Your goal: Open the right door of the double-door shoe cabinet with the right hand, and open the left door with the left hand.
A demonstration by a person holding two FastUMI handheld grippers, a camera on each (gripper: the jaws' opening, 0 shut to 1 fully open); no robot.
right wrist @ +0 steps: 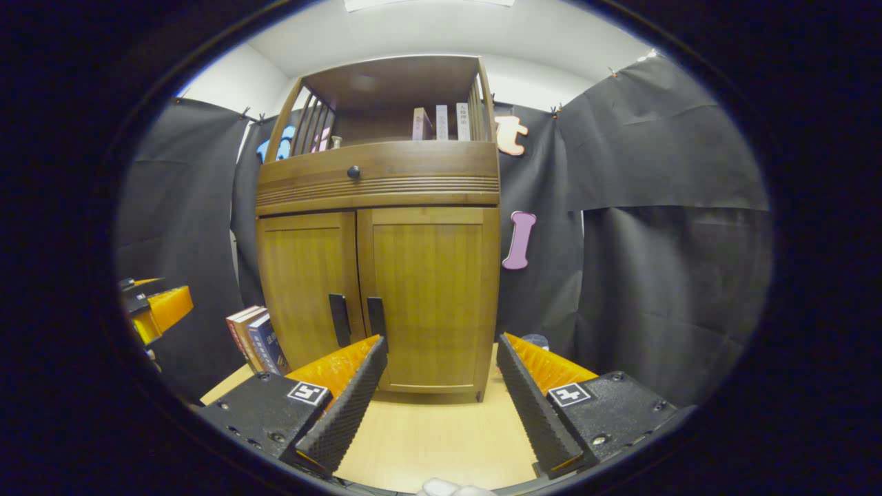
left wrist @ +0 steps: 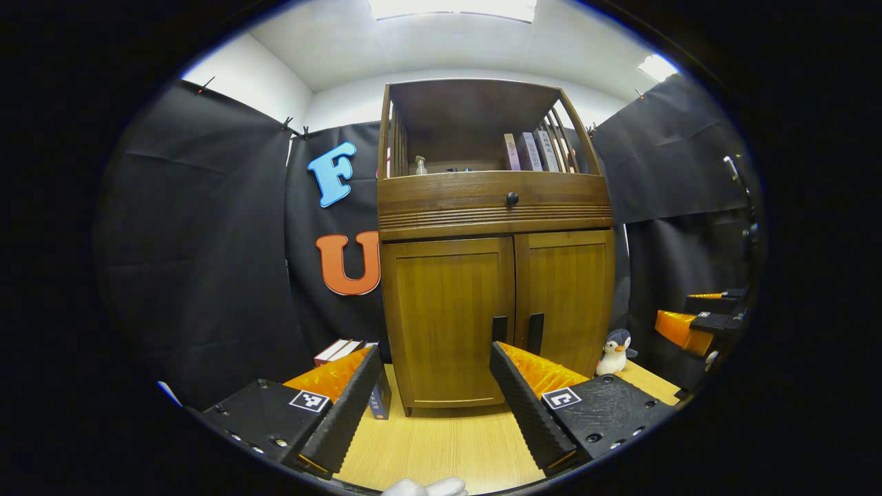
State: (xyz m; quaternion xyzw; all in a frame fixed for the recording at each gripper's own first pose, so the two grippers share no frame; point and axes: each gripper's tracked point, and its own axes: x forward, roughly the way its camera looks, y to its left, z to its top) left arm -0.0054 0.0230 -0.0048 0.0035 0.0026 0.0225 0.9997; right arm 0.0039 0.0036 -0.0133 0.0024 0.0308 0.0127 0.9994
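Both tools, left (left wrist: 434,372) and right (right wrist: 441,362), gape level before the shut cabinet (left wrist: 496,317).

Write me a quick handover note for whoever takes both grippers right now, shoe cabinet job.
Left gripper: open, holding nothing, facing the left door, short of it.
Right gripper: open, holding nothing, facing the right door, also short of it.
Shoe cabinet: stands on the wooden floor, both doors shut. The two dark handles sit side by side at the centre seam: left handle, right handle.
Done: nothing yet, only the approach.
Left: right gripper pulls the right door open by its handle, then left gripper does the left door.
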